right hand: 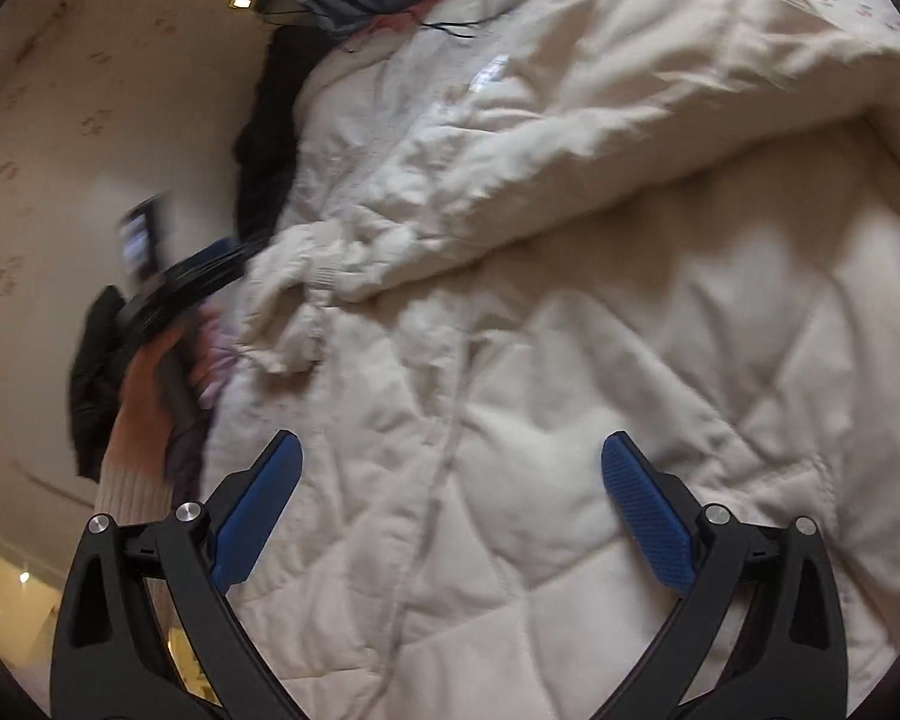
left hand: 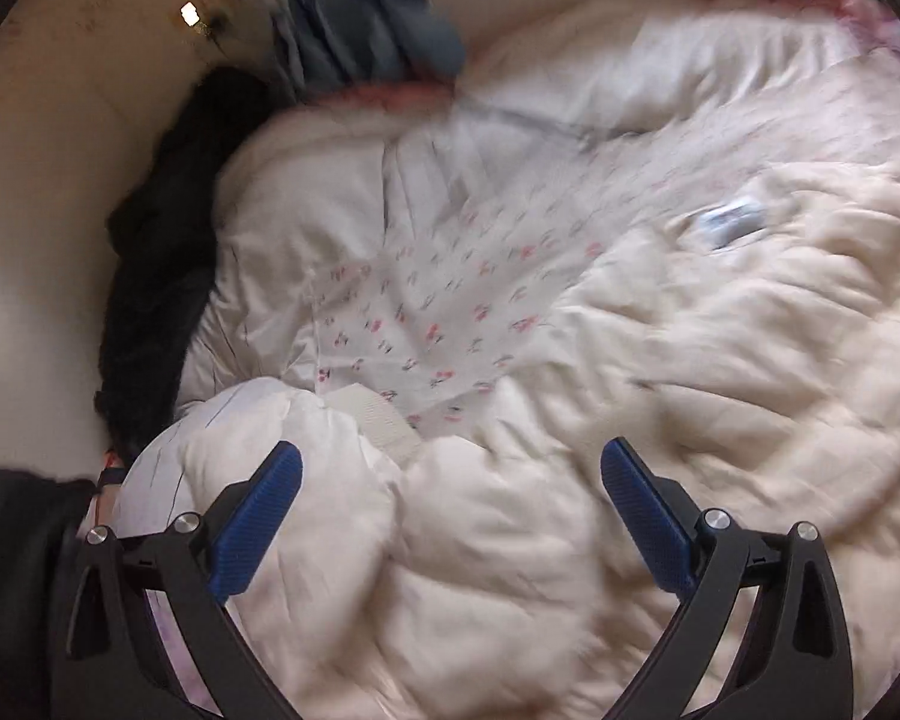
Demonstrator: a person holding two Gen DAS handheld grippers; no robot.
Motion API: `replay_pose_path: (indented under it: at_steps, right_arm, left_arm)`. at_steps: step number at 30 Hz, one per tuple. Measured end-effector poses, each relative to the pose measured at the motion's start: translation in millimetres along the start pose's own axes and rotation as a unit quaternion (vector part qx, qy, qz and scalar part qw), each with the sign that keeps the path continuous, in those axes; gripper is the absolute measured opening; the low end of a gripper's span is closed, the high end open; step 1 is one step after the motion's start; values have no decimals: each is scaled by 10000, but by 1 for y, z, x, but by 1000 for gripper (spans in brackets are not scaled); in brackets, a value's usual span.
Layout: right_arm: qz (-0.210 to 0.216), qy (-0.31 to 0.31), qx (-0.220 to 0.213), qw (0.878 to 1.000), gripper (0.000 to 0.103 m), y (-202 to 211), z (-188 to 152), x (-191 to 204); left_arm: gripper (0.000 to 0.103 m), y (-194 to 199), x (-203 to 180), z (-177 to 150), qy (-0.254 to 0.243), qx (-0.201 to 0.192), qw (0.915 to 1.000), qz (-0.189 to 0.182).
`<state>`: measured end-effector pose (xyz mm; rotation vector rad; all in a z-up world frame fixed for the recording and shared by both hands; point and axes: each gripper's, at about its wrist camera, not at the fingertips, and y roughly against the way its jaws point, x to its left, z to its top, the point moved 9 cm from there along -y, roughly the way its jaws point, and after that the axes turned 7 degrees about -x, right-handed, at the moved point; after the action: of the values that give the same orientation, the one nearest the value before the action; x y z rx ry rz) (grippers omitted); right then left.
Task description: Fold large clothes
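Over cream quilted coat [right hand: 570, 360] | left claw [left hand: 450, 468] wide apart, empty | right claw [right hand: 450, 456] wide apart, empty

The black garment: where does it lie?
In the left wrist view the black garment lies at the left, between the cream wall and the white quilted coat.

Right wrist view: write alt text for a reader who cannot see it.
A cream quilted coat fills most of the view, one sleeve folded across it, with the open right hand-held gripper above its front. At left, blurred, a hand holds the left hand-held gripper by the sleeve's cuff; dark clothes lie beyond.
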<state>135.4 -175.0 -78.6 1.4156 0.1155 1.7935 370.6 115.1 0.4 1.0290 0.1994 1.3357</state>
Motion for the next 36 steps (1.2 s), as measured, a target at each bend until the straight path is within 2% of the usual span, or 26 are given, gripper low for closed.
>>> replay_pose_path:
  at_steps: [2,4,5,9,11,12,14,15,16,17,18,19,21,22,27,33,36]
  right_arm:
    - [-117,69,78,9999,97,-4,-4,-2]
    - [-180,140,82,9997,97,-6,-5,0]
    - [-189,132,85,9997,97,-5,-4,1]
    - [-174,112,68,9998,97,-3,-6,-3]
    - [-197,137,67,9997,97,-3,-7,-3]
    - [-206,144,66,9997,97,-3,-6,-3]
    - [-212,143,62,9997,97,-8,-8,-3]
    - [-213,142,59,9997,97,-10,-9,-2]
    - [-214,143,51,9997,97,-10,-9,-2]
    - [-217,147,42,9996,97,-10,-9,-2]
    - [-224,158,37,9996,97,-10,-9,-2]
    - [-231,166,34,9996,97,-10,-9,-2]
    - [-228,160,30,9996,97,-10,-9,-2]
    - [-225,150,31,9996,97,-10,-9,-2]
    - [-230,119,40,9997,97,-9,-7,-3]
    - [-286,128,84,9995,97,-8,-6,-3]
    - [-348,197,108,9991,97,-8,-7,0]
  left_arm:
    - [96,-30,21,4,461,356,9983,84]
    - [96,-60,38,-4,1074,752,9914,-30]
    - [96,-70,41,-8,1153,884,9894,-17]
    - [96,-109,47,-37,541,1407,9866,617]
    - [95,-122,66,-59,401,1742,9779,1082]
    - [95,-129,78,-72,592,1863,9736,1177]
    - [84,-130,93,-82,1024,1825,9715,1116]
    - [71,-128,101,-85,1329,1748,9694,1100]
    - [52,-123,105,-83,1551,1663,9685,1015]
    - [40,-118,108,-81,1790,1570,9670,910]
    - [26,-109,113,-77,2239,1400,9622,661]
    - [22,-105,115,-74,2437,1314,9596,494]
    - [20,-96,120,-71,2704,1190,9550,249]
    - [19,-88,123,-69,2951,1050,9497,16]
    - [19,-31,125,-42,3879,119,9145,-1141]
    - [19,46,101,8,4101,-757,8822,-2187]
    - [19,75,86,32,4029,-1013,8742,-2514]
